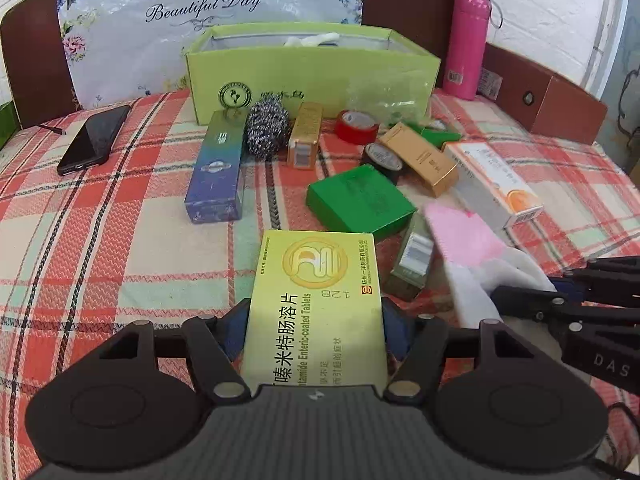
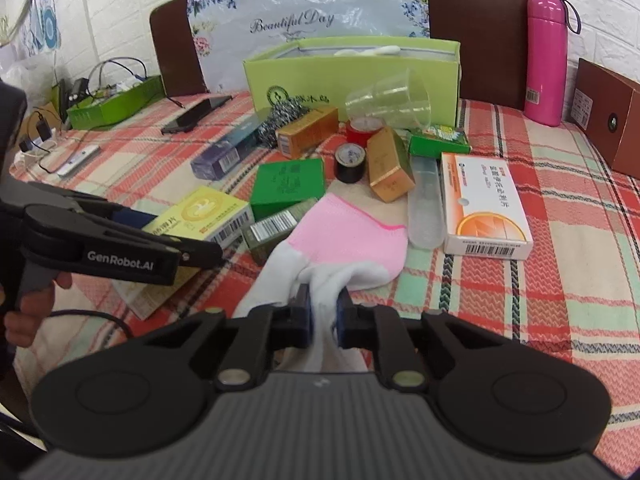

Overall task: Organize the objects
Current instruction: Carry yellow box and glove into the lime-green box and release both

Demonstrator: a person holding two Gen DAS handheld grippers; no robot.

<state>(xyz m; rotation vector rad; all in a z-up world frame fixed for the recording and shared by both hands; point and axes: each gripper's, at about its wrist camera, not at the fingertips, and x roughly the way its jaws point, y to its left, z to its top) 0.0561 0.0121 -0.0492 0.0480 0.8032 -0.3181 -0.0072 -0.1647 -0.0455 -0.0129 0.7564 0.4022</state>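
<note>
My left gripper [image 1: 316,320] is shut on a yellow medicine box [image 1: 316,304], held low over the plaid cloth; the box also shows in the right wrist view [image 2: 200,216]. My right gripper [image 2: 322,316] is shut on the white end of a pink and white sock [image 2: 344,232], which lies on the cloth and also shows in the left wrist view [image 1: 464,236]. An open light-green cardboard box [image 1: 312,76] stands at the back, with something white inside. The left gripper shows at the left of the right wrist view [image 2: 192,248].
Scattered before the green box: a blue box [image 1: 218,168], steel scourer [image 1: 266,126], gold boxes [image 1: 420,158], red tape [image 1: 356,126], black tape [image 1: 382,158], green box [image 1: 360,200], orange-white medicine box [image 2: 484,204], clear cup [image 2: 390,100]. A phone [image 1: 94,140] lies left; a pink flask [image 1: 466,46] stands back right.
</note>
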